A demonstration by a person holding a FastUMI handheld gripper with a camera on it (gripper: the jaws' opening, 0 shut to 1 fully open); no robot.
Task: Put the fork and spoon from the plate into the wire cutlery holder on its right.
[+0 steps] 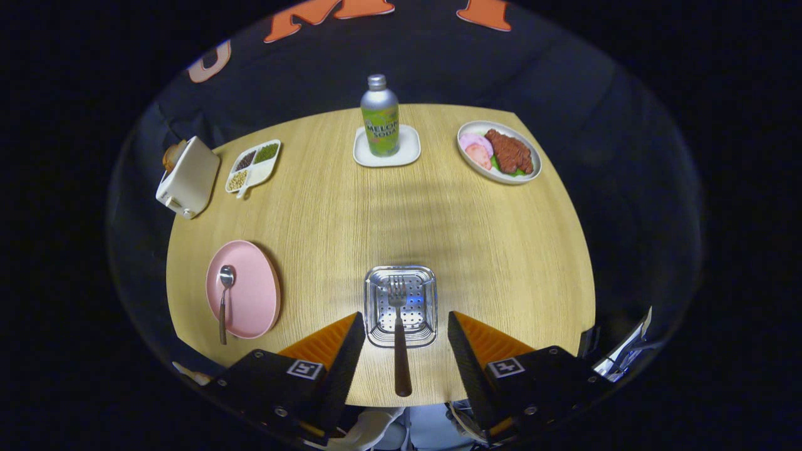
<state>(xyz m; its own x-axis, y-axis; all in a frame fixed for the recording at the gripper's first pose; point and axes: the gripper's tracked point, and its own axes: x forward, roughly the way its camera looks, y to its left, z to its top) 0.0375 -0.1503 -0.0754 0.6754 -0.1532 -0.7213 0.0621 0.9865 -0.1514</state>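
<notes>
Gripper (pixel 406 332) fingers stand wide apart and hold nothing; between them the fork (pixel 398 332) already sits in the wire cutlery holder (pixel 401 305), tines down, its dark handle leaning back out over the rim. The spoon (pixel 224 300) is left: it lies on the pink plate (pixel 244 289), well off to the left of the fingers, handle overhanging the plate's near edge. Judged from this, the best grasp is across that overhanging handle, with the fingers kept clear of the plate.

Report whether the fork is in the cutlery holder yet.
In. The fork stands in the wire cutlery holder, tines down against its perforated bottom, handle rising between the open gripper's fingers, neither touching it.
</notes>
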